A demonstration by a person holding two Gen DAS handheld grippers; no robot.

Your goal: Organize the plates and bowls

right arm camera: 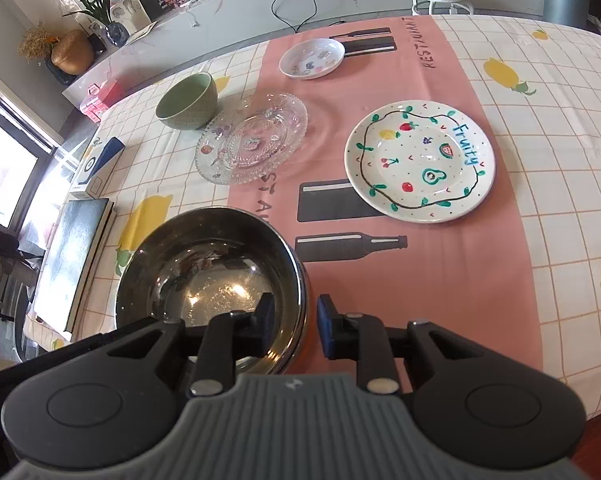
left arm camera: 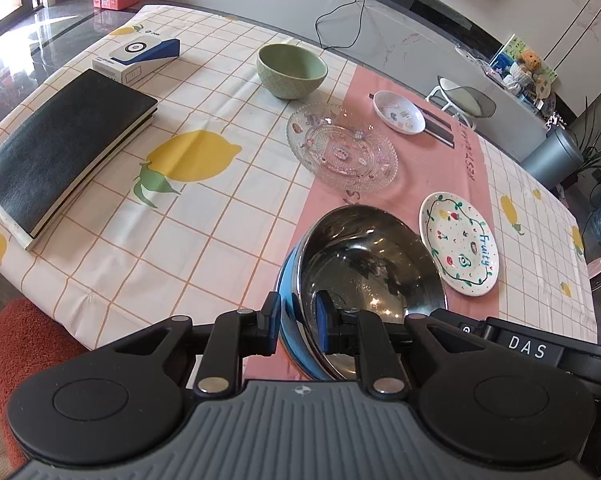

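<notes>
- Your left gripper (left arm camera: 298, 320) clamps the steel bowl's (left arm camera: 364, 264) near rim.
- Your right gripper (right arm camera: 294, 326) straddles that rim with jaws apart, loosened.
- The "Fruity" plate (right arm camera: 418, 160) sits on the "RESTAURANT" runner (right arm camera: 420, 272).

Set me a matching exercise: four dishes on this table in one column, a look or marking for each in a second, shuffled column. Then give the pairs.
1. bowl between the gripper fingers
2. bowl at the far side
3. plate by the far bowl
4. plate on the pink runner

A. clear patterned glass
B. shiny steel
C. "Fruity" lettering
D. pale green

Pairs: 1-B, 2-D, 3-A, 4-C
</notes>
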